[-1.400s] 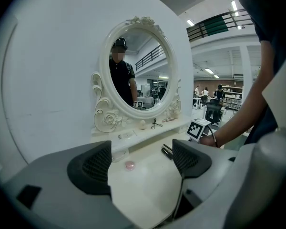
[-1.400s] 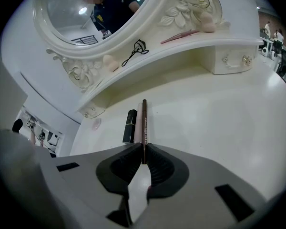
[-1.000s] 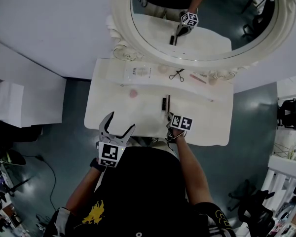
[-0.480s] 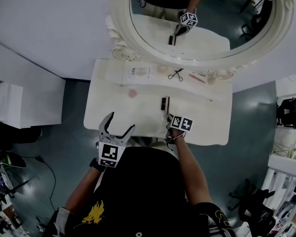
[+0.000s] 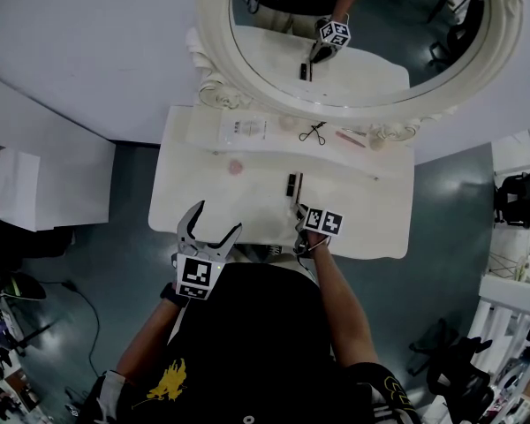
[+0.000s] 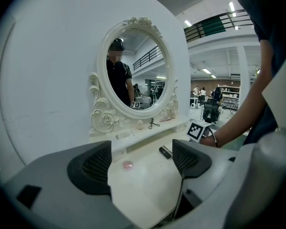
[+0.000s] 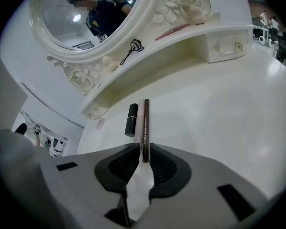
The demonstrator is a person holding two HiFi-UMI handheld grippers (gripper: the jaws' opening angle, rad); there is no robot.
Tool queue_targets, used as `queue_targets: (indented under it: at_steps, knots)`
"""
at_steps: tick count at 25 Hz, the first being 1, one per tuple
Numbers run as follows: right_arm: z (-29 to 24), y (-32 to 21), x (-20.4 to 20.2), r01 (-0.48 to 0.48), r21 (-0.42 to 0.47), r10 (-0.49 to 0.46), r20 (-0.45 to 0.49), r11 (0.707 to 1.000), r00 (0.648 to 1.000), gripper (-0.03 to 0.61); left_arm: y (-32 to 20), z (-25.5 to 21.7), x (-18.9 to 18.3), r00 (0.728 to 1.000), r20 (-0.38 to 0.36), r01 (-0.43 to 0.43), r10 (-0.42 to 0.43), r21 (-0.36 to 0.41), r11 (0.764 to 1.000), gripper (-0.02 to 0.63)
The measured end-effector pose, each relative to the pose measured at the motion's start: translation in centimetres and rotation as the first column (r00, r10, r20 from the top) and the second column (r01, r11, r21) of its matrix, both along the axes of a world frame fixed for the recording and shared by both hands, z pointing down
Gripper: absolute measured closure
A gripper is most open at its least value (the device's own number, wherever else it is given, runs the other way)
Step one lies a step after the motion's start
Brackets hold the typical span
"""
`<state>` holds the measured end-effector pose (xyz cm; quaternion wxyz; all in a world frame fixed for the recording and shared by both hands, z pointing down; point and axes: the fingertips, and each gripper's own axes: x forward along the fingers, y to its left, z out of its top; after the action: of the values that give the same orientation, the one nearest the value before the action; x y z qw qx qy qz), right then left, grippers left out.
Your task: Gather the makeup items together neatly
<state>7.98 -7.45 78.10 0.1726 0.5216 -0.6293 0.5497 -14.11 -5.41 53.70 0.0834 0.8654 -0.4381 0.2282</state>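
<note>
Head view: a person stands at a cream dressing table [image 5: 194, 193] with an oval mirror [image 5: 214, 51] behind it. The left gripper [image 5: 218, 217] hovers over the table's near left edge, its jaws spread wide with nothing in them. The right gripper [image 5: 299, 210] is at the near middle and points at a black lipstick [image 5: 291, 184] and a thin brown pencil [image 5: 301, 186], which lie side by side in the centre of the tabletop. A small pink round item [image 5: 236, 167] lies alone to their left. On the raised shelf under the mirror are a flat packet [image 5: 245, 129], an eyelash curler [image 5: 315, 132] and a pink liner [image 5: 352, 138].

Left gripper view: the two pads stand far apart, with only bare tabletop between them and the pink round item farther off.

Right gripper view: the pencil's near end sits between the pads, with a pale pink stick [image 7: 139, 123] alongside it. The jaws have just been opening a little, though the pads appear to be touching it. The lipstick lies just left of the two sticks.

The step in hand seems to be laying the pencil beside the lipstick. Next, the jaws likely need to open fully and back straight off without dragging it. Then the scattered items need fetching.
</note>
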Motion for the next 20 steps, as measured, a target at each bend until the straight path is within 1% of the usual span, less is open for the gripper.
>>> queue_targets:
  at_steps: [6, 9, 13, 15, 17, 20]
  knots:
    - [0.0, 0.6, 0.0, 0.01, 0.002, -0.01, -0.011, 1.0, 1.0, 0.482, 0.0, 0.5, 0.3, 1.0, -0.01, -0.012, 0.012, -0.005, 1.0, 0.209]
    - [-0.3, 0.8, 0.0, 0.022, 0.014, -0.022, -0.028, 1.0, 0.999, 0.476, 0.1, 2.6, 0.5, 0.999, -0.011, -0.032, 0.032, -0.013, 0.999, 0.21]
    - [-1.0, 1.3, -0.1, 0.07, 0.043, -0.067, -0.076, 0.997, 0.995, 0.474, 0.0, 7.7, 1.0, 0.997, 0.034, -0.06, 0.063, -0.071, 0.996, 0.216]
    - [-1.7, 1.9, 0.0, 0.095, 0.06, -0.089, -0.104, 0.994, 0.991, 0.474, -0.8, 9.2, 1.1, 0.996, 0.055, -0.066, 0.071, -0.087, 0.994, 0.223]
    - [-3.0, 2.4, 0.1, 0.116, 0.091, -0.104, -0.125, 0.989, 0.987, 0.474, -1.9, 10.1, 1.5, 0.993, 0.077, -0.084, 0.091, -0.086, 0.993, 0.227]
    - [-5.5, 3.6, -0.2, 0.133, 0.15, -0.112, -0.137, 0.98, 0.984, 0.474, -3.8, 11.3, 2.0, 0.983, 0.12, -0.13, 0.136, -0.06, 0.99, 0.236]
